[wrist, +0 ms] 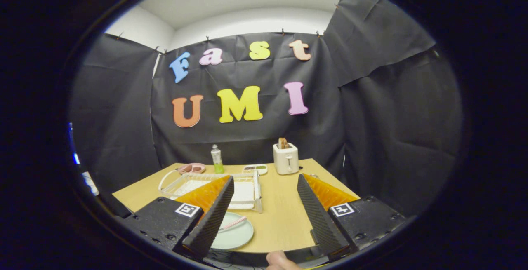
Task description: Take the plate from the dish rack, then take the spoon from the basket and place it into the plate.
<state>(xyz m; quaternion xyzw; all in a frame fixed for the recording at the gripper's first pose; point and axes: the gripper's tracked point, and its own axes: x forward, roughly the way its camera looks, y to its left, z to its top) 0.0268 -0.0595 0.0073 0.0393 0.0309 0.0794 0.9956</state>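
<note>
A pale green plate (236,235) lies flat on the wooden table (284,216) near its front edge, partly behind my left finger (210,216). A spoon with a pink striped handle (233,223) rests in the plate. Just beyond the plate stands the white wire dish rack (247,189), with a white basket (173,181) beside it at the left. My gripper (266,187) is open above the table's front, with nothing between its fingers.
At the back of the table stand a white toaster (286,158) with bread in it, a green-bottomed bottle (217,159), a pink dish (192,168) and a small white tray (255,168). A fingertip (280,260) shows below the table edge.
</note>
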